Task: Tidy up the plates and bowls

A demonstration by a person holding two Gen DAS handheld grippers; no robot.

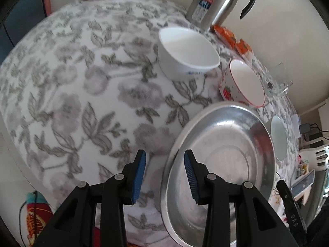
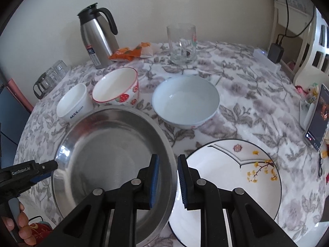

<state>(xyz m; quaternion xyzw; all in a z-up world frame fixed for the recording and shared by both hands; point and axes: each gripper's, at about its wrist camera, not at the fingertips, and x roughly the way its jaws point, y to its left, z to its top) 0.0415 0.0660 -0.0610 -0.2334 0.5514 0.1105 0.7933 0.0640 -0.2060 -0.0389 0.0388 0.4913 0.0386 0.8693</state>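
Note:
A wide steel plate (image 1: pixel 226 154) (image 2: pixel 107 154) sits at the near side of the floral-cloth table (image 1: pixel 82 82). My left gripper (image 1: pixel 165 153) straddles its left rim and is shut on it. My right gripper (image 2: pixel 168 157) is shut on the opposite rim. The steel plate's right edge overlaps a white plate with a yellow-leaf branch (image 2: pixel 236 175). Behind it stand a white bowl with blue lettering (image 2: pixel 73 103) (image 1: pixel 188 49), a strawberry bowl (image 2: pixel 117 86) (image 1: pixel 244 82) and a pale blue bowl (image 2: pixel 185 100). In the right wrist view the left gripper (image 2: pixel 52 165) shows at the plate's left rim, with a hand below it.
A steel thermos jug (image 2: pixel 96 35) stands at the back, with orange packets (image 2: pixel 131 53) and a glass mug (image 2: pixel 182 43) beside it. Glasses (image 2: pixel 51 76) stand at the far left edge. A phone (image 2: pixel 316 119) leans at the right edge.

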